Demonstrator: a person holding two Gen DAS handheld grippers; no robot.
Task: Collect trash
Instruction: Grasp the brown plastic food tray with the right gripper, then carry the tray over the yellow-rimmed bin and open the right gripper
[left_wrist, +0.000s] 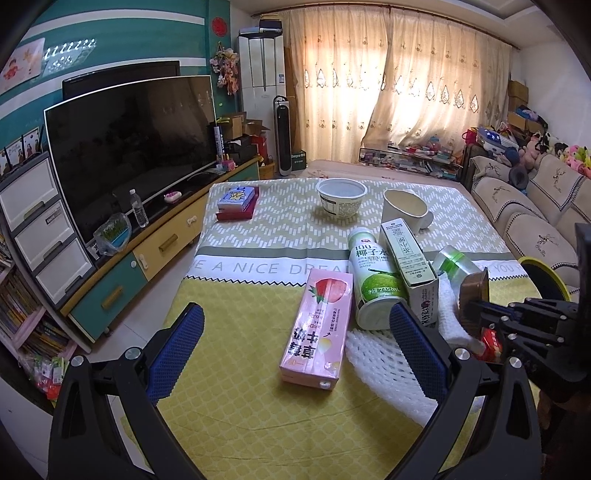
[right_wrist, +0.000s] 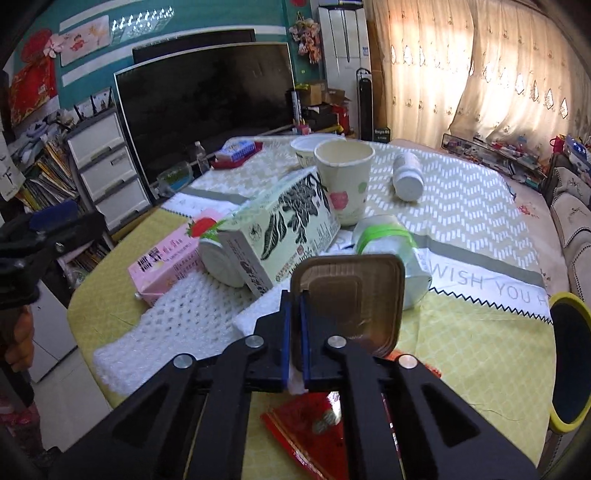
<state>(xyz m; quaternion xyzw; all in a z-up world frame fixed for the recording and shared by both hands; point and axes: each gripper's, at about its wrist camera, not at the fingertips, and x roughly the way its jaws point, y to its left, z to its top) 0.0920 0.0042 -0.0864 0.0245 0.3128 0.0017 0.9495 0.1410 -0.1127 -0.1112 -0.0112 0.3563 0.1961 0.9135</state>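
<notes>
My right gripper is shut on the left edge of a small brown plastic tray, which stands upright just above the table. In the left wrist view the same tray shows at the right with the right gripper on it. My left gripper is open, its blue pads either side of a pink strawberry milk carton lying flat. Beside that lie a coconut water bottle, a green tea carton and a clear tub with a green band. White foam netting and a red wrapper lie nearby.
A black bin with a yellow rim stands at the table's right edge. A paper cup, a white bowl, a white bottle and a stack of small boxes are farther back. A TV cabinet runs along the left and a sofa along the right.
</notes>
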